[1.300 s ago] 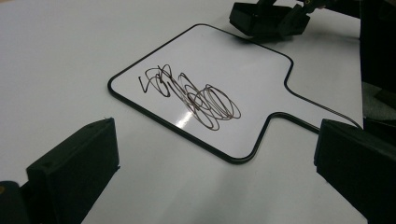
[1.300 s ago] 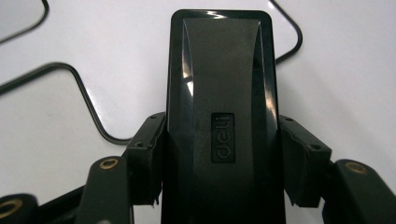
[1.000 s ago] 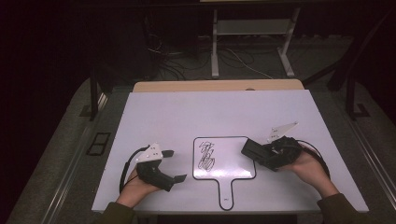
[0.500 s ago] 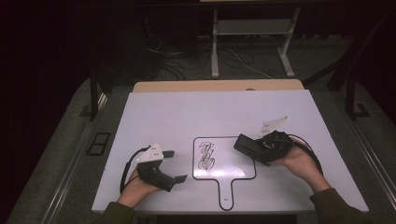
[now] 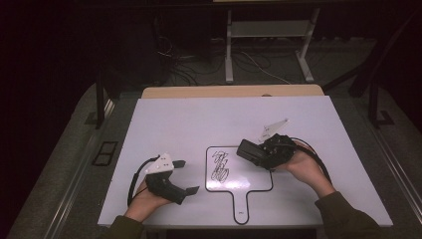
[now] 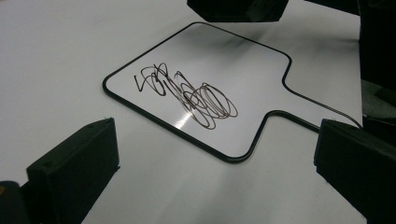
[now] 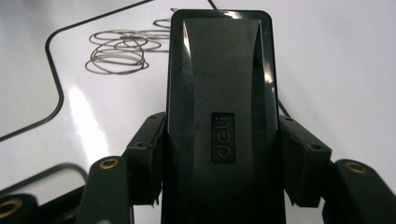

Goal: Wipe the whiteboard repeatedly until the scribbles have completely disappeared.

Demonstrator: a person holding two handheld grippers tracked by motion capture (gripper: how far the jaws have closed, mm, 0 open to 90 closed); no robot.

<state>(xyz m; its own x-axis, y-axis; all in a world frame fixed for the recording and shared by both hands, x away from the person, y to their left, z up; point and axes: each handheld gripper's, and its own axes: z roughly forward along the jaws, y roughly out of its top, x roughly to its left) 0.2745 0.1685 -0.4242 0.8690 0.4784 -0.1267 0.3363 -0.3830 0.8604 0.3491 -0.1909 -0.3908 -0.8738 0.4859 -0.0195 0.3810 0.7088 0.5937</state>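
White table (image 5: 199,124) stands in a dark, cable-strewn room.

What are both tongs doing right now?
Left tongs: open, holding nothing, beside the whiteboard.
Right tongs: shut on the black eraser, over the whiteboard's edge.

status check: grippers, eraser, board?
Right gripper shut on black eraser, at the whiteboard's right edge. Left gripper open, empty. Scribble not yet wiped. Path clear.
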